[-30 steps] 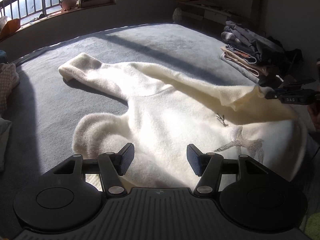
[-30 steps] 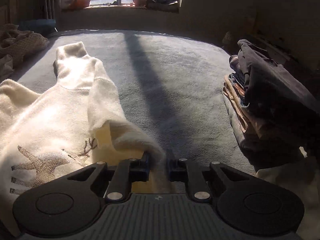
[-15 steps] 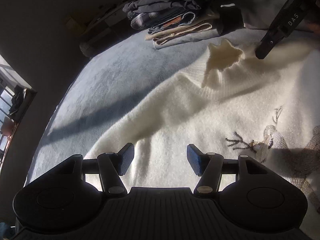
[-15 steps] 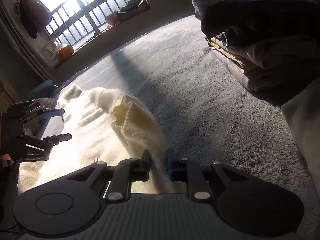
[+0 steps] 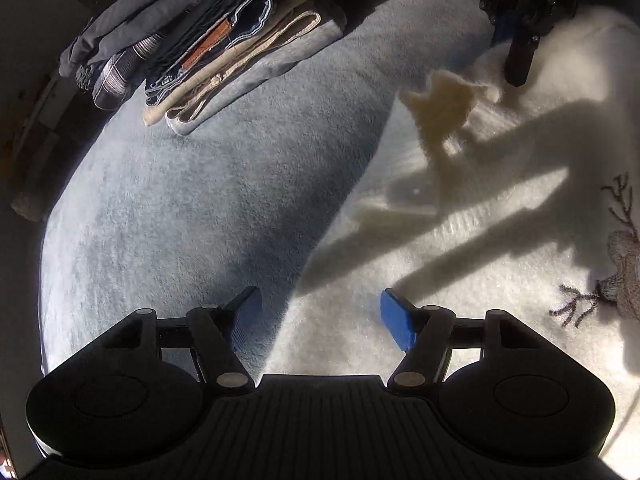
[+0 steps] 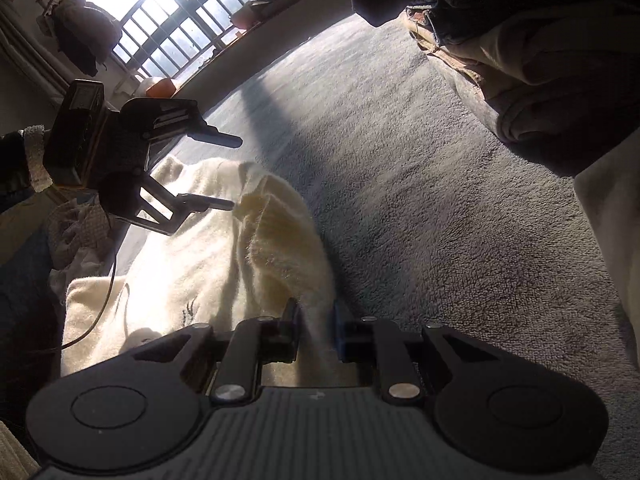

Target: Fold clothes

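A fold of the cream sweater (image 6: 208, 264), which is lying spread on the grey carpet (image 6: 420, 208), is being pinched by the right hand-held gripper (image 6: 314, 328). The left hand-held gripper (image 5: 316, 322) is being held spread, tilted downward, over the sweater's edge beside the pile of folded clothes (image 5: 208, 48).

Left gripper (image 5: 318, 318) fingers spread; right gripper (image 6: 314, 326) fingers pinched.

Grey-blue carpet (image 6: 420, 200), sunlit in bands; barred window (image 6: 160, 28) with cluttered sill (image 6: 240, 20); possibly a dark garment hanging beside it.
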Demonstrator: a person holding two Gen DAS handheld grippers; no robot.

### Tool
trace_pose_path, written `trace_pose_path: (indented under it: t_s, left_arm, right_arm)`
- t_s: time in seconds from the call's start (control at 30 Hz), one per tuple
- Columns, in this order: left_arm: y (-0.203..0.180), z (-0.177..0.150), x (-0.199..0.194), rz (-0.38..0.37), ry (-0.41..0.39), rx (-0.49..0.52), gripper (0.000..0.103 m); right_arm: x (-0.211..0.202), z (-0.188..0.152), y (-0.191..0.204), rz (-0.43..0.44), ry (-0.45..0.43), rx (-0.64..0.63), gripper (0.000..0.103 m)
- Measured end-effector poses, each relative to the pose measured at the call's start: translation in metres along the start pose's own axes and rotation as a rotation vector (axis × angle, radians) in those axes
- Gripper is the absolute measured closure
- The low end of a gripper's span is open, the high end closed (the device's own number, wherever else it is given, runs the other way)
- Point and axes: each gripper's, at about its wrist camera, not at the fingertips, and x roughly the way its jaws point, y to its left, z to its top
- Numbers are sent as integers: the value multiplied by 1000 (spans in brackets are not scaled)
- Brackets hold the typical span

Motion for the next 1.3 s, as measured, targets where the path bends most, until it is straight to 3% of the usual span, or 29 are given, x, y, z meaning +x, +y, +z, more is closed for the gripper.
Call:
trace_pose_path:
  t_s: [0.1,0.23,0.3,0.33,0.47,0.57,0.67,0.73,0.77,0.83,0.87,0.9,1.1,1.3]
  left_arm:
    - [13,3,19,-101,34,-7,37]
    - [28,4,30,-205,62,-102,38]
    - [33,1,31,-263,70,-163,54]
    - [34,0,29,-275,67,-179,56]
    - [34,0,30,-274,59,-196,62]
    - [34,1,32,-268,57,-207,54]
    - [30,2,33,-259,56,-233,52]
    - [29,2,33,-251,50,-255,55]
    - [28,2,32,-245,47,-264,62]
    - [16,2,22,-195,26,-232,76]
    - [12,-2,17,-162,7,-252,87]
    - [9,-5,11,-130,-12,-272,92]
    - [-4,-41,-50,53,-170,-520,95]
    - [-40,-99,-154,253,-335,-797,95]
  right_arm:
    - [7,-1,-10,11,19,29,84]
    - [10,0,-16,35,29,55,84]
    - [9,0,-17,45,37,61,84]
    - [8,0,-18,50,44,65,84]
    - [1,1,-16,61,71,53,83]
    - [-7,0,-16,71,83,61,81]
    - [-12,-6,-19,66,109,98,74]
    - [-12,-16,-21,79,140,147,69]
    - [-12,-20,-22,81,141,162,69]
    - [-12,-24,-18,48,129,157,76]
    - [-11,-23,-11,3,115,122,83]
    - [-12,-23,-3,-40,94,92,91]
    - [-29,-15,45,-236,-67,-46,94]
    - [-59,19,121,-282,-291,-246,94]
